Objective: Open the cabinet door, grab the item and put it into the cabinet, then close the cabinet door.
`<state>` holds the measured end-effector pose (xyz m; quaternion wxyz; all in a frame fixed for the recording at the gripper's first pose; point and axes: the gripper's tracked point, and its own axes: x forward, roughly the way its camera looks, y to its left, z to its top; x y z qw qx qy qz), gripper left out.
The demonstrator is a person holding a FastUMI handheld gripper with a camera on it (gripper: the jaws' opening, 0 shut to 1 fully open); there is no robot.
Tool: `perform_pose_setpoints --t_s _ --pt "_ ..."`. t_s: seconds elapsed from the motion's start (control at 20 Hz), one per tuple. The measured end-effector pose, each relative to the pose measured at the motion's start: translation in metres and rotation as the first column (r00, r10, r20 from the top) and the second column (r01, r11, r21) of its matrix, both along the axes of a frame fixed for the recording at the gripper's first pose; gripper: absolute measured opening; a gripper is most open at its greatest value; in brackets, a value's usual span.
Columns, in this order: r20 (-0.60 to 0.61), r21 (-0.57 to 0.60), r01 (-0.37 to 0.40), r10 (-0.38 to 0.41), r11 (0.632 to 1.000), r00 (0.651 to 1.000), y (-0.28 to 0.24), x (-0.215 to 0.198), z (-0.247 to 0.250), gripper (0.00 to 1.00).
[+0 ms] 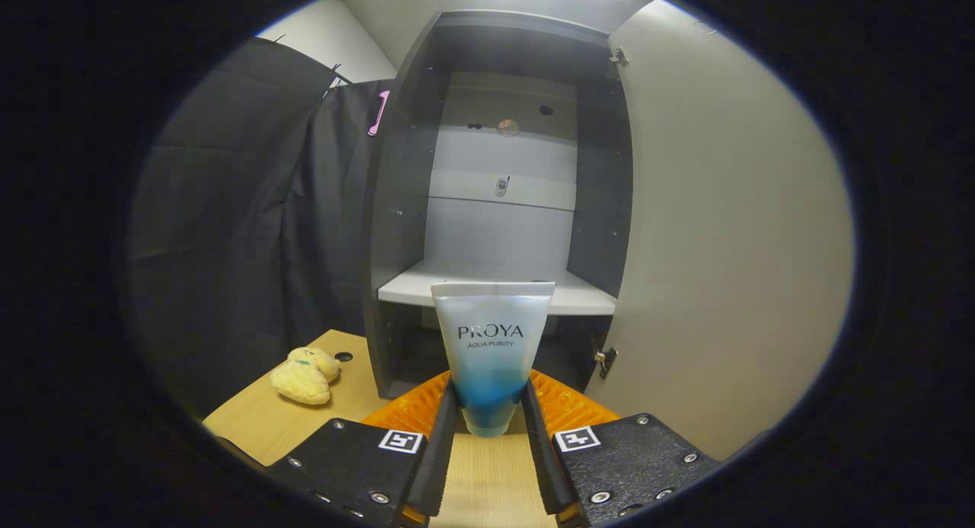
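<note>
A pale squeeze tube (492, 345) with a blue lower part stands upright, crimped end up, between my fingers. My gripper (490, 408) is shut on the tube, both fingers pressing its blue lower part. Beyond it stands the dark cabinet (396, 208), its door (724, 231) swung wide to the right. A white shelf (404, 288) crosses the cabinet just behind the tube's top, with bare room above it. The lower compartment under the shelf is dark.
A wooden table (263, 421) lies under the gripper and cabinet. A yellow plush toy (305, 376) rests on the table to the left of the cabinet. Black cloth (228, 231) hangs behind on the left. The door's hinge (605, 358) juts out at the lower right.
</note>
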<state>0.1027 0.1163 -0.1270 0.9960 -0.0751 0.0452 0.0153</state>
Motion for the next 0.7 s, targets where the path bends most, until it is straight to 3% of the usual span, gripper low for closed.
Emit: perform_pose_setpoints --t_s 0.45,0.6,0.7 --pt "0.015 0.049 -0.006 0.005 0.999 1.0 0.012 0.128 0.091 0.49" --pt "0.038 0.002 -0.024 0.024 1.0 0.999 0.02 0.171 0.105 0.49" --pt "-0.005 0.04 -0.056 0.056 0.998 0.998 0.03 0.201 0.094 0.49"
